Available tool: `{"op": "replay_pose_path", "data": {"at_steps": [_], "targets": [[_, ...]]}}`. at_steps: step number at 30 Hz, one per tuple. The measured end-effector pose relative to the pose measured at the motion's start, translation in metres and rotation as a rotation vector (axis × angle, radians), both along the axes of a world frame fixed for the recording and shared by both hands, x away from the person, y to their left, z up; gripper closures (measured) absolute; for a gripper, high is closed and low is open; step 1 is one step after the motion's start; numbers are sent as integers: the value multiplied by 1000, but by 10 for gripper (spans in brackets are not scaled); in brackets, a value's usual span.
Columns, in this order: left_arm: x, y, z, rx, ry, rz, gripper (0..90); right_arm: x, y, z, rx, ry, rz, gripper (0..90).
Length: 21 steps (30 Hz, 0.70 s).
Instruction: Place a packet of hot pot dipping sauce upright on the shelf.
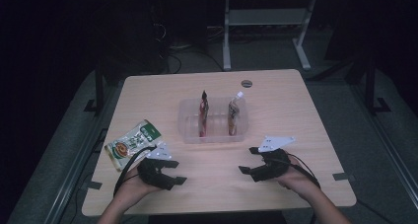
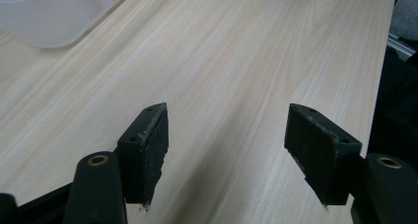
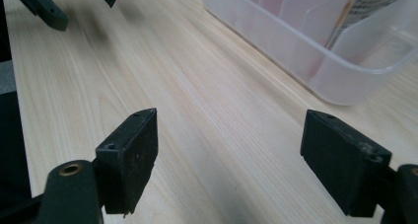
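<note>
Table [image 1: 296, 135], light wood grain, seen from above my side. Going left to right.

One snack pouch [image 1: 132, 144], green and white with a round picture on its face, lies flat near the left edge, at about ten o'clock from my left gripper [image 1: 176, 172] and just beside it. There is printing on it, too small to read.

My left gripper rests low over the wood, jaws pointing to three o'clock and standing apart with nothing between them. In the left gripper view its two black pads [image 2: 148, 150] show bare wood in the gap, and a corner of the bin [image 2: 54, 17] sits at eleven o'clock.

One clear plastic bin [image 1: 190, 130] at the table's middle, split by dividers. Two packets stand upright in it: a red one [image 1: 203, 113] in the left part, a brown one with a white top [image 1: 233, 116] in the right part. Labels on both are unreadable. In the right gripper view the bin [image 3: 345, 81] lies at one o'clock from the jaws.

My right gripper [image 1: 248, 160] sits at five o'clock from the bin, jaws pointing to nine o'clock, wide apart and grasping nothing. It has one grey three-cornered plate [image 1: 276, 143] on top.

One small dark round disc [image 1: 246, 83] lies at twelve o'clock beyond the bin.

Count: one pouch, one bin, two packets, two grippers.
</note>
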<state>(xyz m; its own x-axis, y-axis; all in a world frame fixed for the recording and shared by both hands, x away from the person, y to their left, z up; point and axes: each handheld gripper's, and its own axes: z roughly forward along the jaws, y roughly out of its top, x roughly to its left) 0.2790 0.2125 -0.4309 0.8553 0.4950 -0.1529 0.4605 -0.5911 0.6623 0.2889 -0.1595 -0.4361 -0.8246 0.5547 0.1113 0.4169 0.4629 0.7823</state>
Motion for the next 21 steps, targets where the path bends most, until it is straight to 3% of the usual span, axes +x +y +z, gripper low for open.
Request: {"op": "replay_pose_path", "data": {"at_steps": [11,21], "targets": [[7,18,8,7,-16,44,358,0,8,-6,-21,-6,28,202],[20,54,17,12,-53,142,442,0,14,-10,-46,-8,53,202]]}}
